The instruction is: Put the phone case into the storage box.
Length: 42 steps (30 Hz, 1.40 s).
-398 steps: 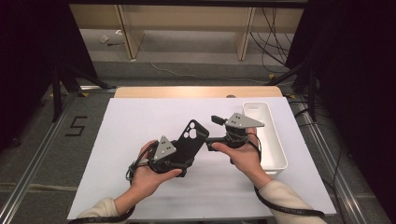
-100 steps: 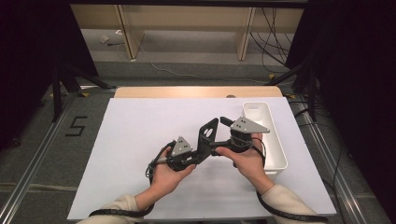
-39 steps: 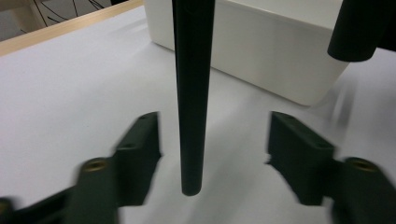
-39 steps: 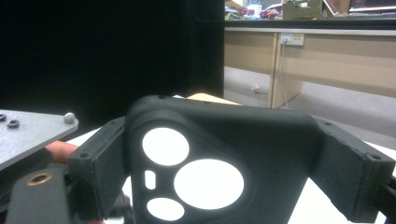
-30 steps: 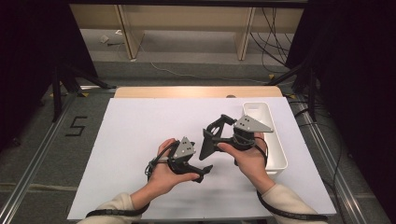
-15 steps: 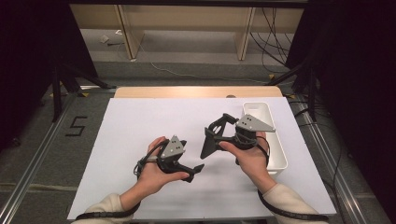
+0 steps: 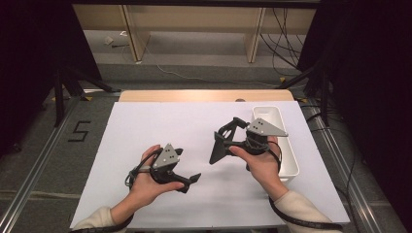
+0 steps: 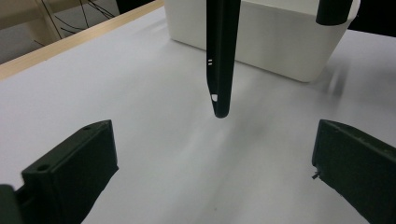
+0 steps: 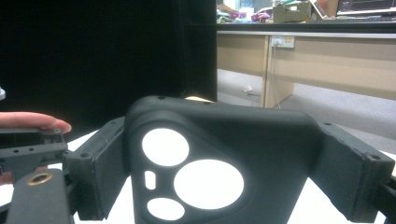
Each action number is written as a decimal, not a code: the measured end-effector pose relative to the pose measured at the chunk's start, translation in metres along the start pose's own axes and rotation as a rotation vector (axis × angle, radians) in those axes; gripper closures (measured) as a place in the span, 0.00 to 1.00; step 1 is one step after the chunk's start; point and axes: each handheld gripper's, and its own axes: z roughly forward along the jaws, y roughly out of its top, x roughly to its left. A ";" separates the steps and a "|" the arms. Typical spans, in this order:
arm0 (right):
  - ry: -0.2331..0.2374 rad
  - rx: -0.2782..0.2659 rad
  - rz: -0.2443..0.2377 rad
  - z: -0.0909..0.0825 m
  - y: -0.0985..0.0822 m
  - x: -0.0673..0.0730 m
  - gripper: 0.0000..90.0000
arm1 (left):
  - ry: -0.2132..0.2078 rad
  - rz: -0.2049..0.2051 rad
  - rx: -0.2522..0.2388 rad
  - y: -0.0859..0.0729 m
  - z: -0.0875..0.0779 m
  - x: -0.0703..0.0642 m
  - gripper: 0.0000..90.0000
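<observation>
A black phone case (image 7: 217,147) with round camera cutouts hangs above the white sheet, tilted on edge. My right gripper (image 7: 225,138) is shut on it; in the right gripper view the case (image 9: 224,140) spans the gap and both jaws press its sides. My left gripper (image 7: 187,167) is open and holds nothing, low over the sheet to the left of the case. In the left gripper view the case (image 8: 219,70) shows edge-on ahead, beyond the spread jaws of the left gripper (image 8: 210,182).
A white bin (image 7: 286,150) stands at the right of the white sheet (image 7: 160,121), just behind my right hand; it is also in the left gripper view (image 8: 280,42). A wooden table edge (image 7: 204,95) runs along the back. Black stands flank the table.
My left gripper has drawn away to the left, apart from the case. The right gripper has kept still with the case in it.
</observation>
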 end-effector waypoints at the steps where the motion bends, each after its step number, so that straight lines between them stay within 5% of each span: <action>1: 0.000 -0.001 -0.003 0.000 0.000 0.000 0.16 | 0.003 0.000 -0.003 -0.001 -0.002 0.001 0.00; 42: -0.017 -0.011 0.002 -0.007 0.006 -0.009 0.16 | 0.108 -0.012 0.007 -0.027 -0.047 0.024 0.00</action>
